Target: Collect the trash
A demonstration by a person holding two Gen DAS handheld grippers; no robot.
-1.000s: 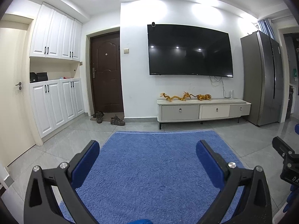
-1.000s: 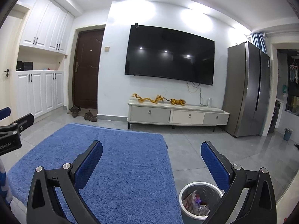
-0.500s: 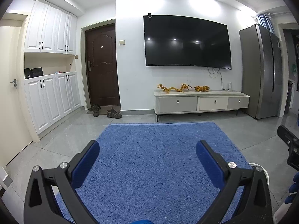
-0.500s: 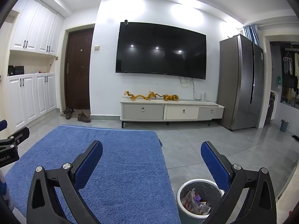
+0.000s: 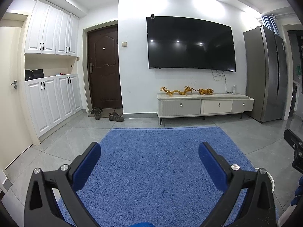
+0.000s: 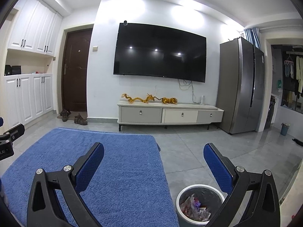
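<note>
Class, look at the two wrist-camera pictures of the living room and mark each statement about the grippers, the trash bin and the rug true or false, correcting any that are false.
1. Both grippers are open and hold nothing. True: the left gripper and the right gripper each have their fingers spread wide with only floor between them.
2. The trash bin is empty. False: the trash bin holds crumpled wrappers.
3. The trash bin stands on the blue rug. False: it stands on the grey tile floor, just beside the blue rug.
4. Two shoes lie by the brown door. True: the shoes sit at the brown door.
5. The television is showing a programme. False: the television is dark, reflecting ceiling lights.
</note>
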